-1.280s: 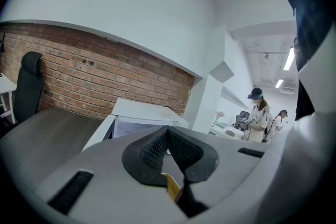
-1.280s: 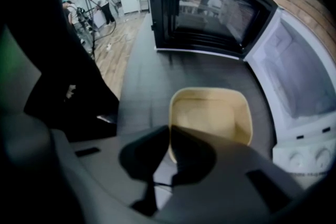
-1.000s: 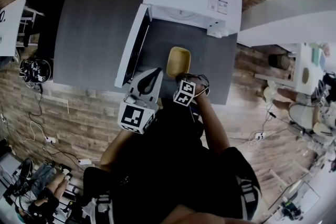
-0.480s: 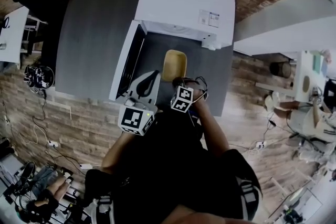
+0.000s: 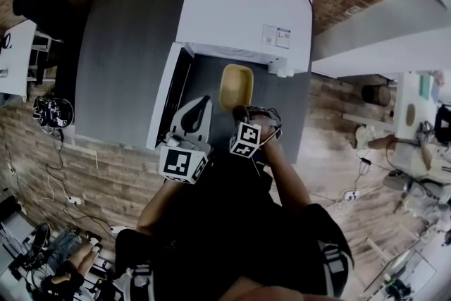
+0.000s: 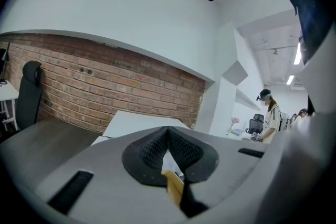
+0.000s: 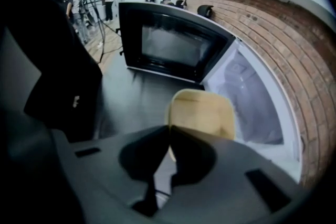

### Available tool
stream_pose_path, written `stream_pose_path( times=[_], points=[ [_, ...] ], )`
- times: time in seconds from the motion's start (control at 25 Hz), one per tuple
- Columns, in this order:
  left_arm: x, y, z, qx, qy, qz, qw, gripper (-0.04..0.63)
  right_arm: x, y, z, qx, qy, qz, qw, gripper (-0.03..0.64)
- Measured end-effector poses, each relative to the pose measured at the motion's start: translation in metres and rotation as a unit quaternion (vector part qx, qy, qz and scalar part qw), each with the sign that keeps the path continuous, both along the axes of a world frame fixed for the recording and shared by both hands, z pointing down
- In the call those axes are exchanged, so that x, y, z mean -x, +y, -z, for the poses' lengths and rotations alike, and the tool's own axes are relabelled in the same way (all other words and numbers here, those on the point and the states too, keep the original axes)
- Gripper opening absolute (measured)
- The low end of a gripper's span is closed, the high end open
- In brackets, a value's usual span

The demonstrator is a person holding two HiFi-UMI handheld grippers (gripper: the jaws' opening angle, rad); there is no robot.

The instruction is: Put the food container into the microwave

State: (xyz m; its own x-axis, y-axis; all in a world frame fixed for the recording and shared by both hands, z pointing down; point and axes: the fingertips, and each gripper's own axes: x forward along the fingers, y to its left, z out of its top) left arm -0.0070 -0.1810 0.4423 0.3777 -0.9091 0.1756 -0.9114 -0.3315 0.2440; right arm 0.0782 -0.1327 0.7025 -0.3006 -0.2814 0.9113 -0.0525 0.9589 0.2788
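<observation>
Head view: white microwave [image 5: 243,14] stands at the far edge of the gray tabletop [image 5: 120,60], toward its right corner. Its door [image 5: 173,91] is swung open to the left. A tan container [image 5: 236,84] sits just in front of the open mouth, over the right part of the tabletop, between the near edge and the microwave. Whether it touches the tabletop cannot be told.

The right claw [image 5: 243,113] is at the container's near end. The left claw [image 5: 199,106] is just beside it, close to the open door, apart from the container.

Right gripper view: right claw [image 7: 169,131] is pinched on the near rim of the container [image 7: 202,113]. The container is not yet inside. The dark-windowed door [image 7: 173,44] lies to the left, the pale inside of the microwave [image 7: 247,97] to the right.

Left gripper view: left claw [image 6: 168,131] has its tips pressed together, gripping nothing. Brick wall [image 6: 105,81] lies beyond it.
</observation>
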Motion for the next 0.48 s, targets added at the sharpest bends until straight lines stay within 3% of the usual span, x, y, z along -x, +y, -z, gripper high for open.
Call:
stream_pose_path(
  times=[0.48],
  points=[
    [0.022, -0.015, 0.012, -0.024, 0.031, -0.029, 0.9988, 0.034, 0.022, -0.039, 0.025, -0.06, 0.008, -0.039, 0.997, 0.035]
  ],
)
